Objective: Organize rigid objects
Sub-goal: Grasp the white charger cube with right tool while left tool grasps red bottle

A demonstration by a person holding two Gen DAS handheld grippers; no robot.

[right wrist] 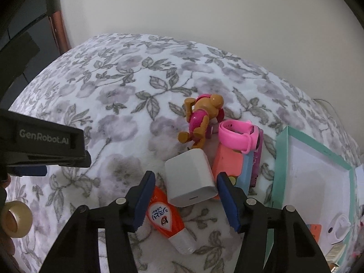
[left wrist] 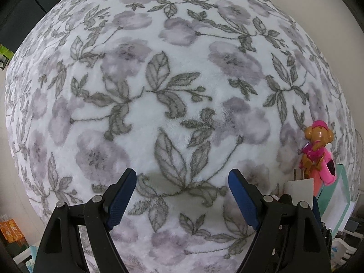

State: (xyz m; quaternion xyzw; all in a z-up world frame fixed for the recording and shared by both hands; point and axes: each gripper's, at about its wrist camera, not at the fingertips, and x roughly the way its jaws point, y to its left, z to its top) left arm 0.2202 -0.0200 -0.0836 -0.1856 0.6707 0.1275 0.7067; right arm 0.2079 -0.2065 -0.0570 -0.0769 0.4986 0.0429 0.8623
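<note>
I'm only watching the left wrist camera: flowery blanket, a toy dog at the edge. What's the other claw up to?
Observer: The right gripper hangs open over a white charger block, which sits between its fingertips, not yet pinched.
Operator: Anything else near it?
Observer: An orange glue stick lies by the charger, partly hidden behind one finger.
Operator: And further off?
Observer: A tape roll shows at the lower left edge.

Charger block (right wrist: 190,179) before toy dog (right wrist: 201,119) — glue stick (right wrist: 169,221) nearer, tray (right wrist: 314,170) right.
</note>
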